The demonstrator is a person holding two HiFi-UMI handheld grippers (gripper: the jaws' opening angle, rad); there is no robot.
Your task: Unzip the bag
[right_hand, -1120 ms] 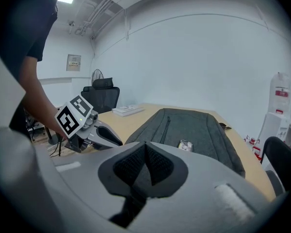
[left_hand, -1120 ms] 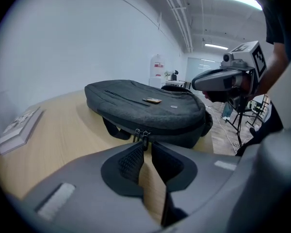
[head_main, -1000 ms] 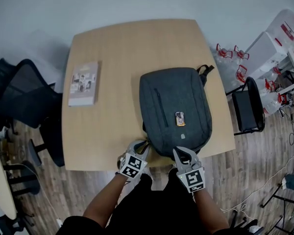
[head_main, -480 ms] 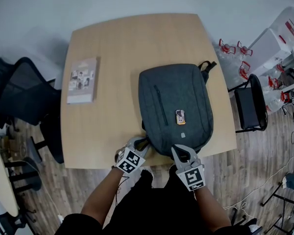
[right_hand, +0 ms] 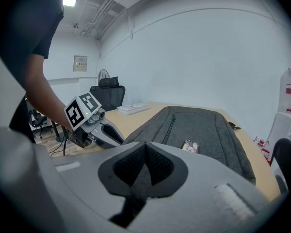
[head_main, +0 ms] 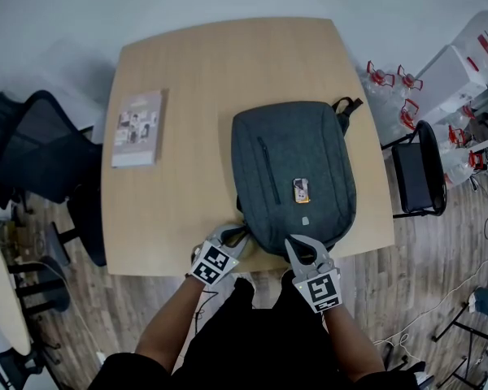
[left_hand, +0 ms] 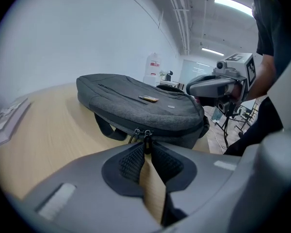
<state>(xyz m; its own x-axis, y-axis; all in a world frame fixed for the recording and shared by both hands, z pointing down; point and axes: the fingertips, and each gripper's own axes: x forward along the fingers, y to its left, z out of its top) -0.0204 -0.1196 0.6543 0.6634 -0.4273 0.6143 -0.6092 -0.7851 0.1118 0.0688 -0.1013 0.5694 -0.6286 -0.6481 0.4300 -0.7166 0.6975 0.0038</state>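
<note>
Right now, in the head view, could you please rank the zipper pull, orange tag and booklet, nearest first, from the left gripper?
1. Zipper pull, pinched in the left gripper.
2. Orange tag, atop the backpack.
3. Booklet, left on the table.

Head view looks down; both gripper views closely face the bag (head_main: 293, 177).

- The bag (head_main: 293, 161) is laid on the table (head_main: 195, 63)
- A booklet (head_main: 138, 128) is placed left of the bag
- The zipper pull (left_hand: 146, 138) is held at the bag's near left corner
</note>
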